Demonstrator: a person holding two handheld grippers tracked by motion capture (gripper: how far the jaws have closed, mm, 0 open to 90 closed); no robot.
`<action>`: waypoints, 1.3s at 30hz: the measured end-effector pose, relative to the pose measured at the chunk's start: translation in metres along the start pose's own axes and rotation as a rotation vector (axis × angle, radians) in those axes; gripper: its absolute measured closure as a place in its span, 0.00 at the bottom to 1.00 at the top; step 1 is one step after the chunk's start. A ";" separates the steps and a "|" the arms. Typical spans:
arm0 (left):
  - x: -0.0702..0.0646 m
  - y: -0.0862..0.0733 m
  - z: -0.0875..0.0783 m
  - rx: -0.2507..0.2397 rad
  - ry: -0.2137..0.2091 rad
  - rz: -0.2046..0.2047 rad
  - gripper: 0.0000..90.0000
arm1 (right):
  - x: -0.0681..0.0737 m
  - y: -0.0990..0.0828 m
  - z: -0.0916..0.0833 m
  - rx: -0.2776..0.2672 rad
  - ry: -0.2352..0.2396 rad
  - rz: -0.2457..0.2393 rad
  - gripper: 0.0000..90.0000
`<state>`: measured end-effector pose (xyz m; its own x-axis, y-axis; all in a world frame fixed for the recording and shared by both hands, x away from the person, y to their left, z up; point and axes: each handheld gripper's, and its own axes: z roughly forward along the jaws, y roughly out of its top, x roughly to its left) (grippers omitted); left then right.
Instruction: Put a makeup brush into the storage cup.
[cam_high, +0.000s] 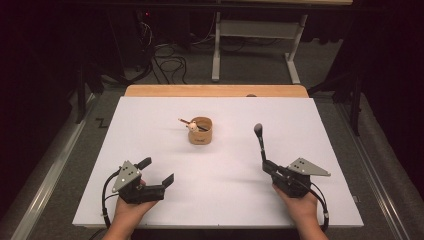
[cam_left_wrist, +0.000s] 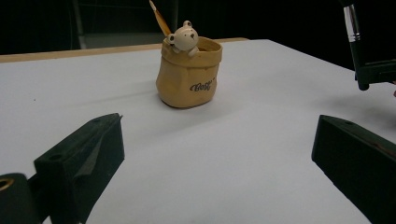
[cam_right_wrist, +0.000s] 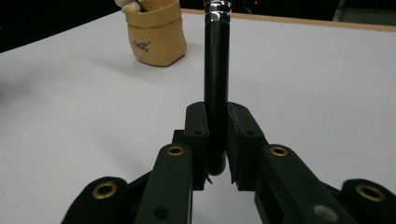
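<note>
A black makeup brush (cam_high: 260, 142) is held by the right hand-held gripper (cam_high: 266, 165), whose jaws are closed tightly on the lower end of the handle, as is seen in the right gripper view (cam_right_wrist: 216, 70). The brush is pointed away from the person, with its bristle head raised above the white tabletop (cam_high: 220, 190). The left hand-held gripper (cam_high: 156, 171) is rested on the tabletop with its jaws spread wide and nothing between them. A small tan pouch-shaped holder (cam_high: 200, 131) is placed near the middle of the tabletop, well apart from both grippers. A little bear figure (cam_left_wrist: 183, 36) is fixed at its rim, and a thin stick, perhaps a pencil (cam_high: 185, 121), is leaned inside it.
</note>
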<state>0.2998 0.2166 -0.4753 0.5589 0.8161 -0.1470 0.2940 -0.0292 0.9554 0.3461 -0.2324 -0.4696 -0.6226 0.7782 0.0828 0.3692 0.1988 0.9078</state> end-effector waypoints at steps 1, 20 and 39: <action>0.000 0.000 0.000 0.000 0.000 0.001 0.04 | 0.001 0.000 0.000 -0.006 -0.003 -0.013 0.90; 0.000 -0.002 0.002 0.005 0.011 -0.005 0.00 | 0.007 0.007 0.007 -0.017 0.038 -0.062 0.90; -0.001 -0.003 0.004 -0.001 0.014 -0.003 0.00 | 0.026 0.028 0.031 -0.027 0.121 -0.109 0.90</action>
<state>0.3014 0.2135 -0.4791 0.5472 0.8241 -0.1465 0.2947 -0.0259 0.9552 0.3624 -0.1881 -0.4546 -0.7373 0.6749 0.0304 0.2772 0.2611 0.9246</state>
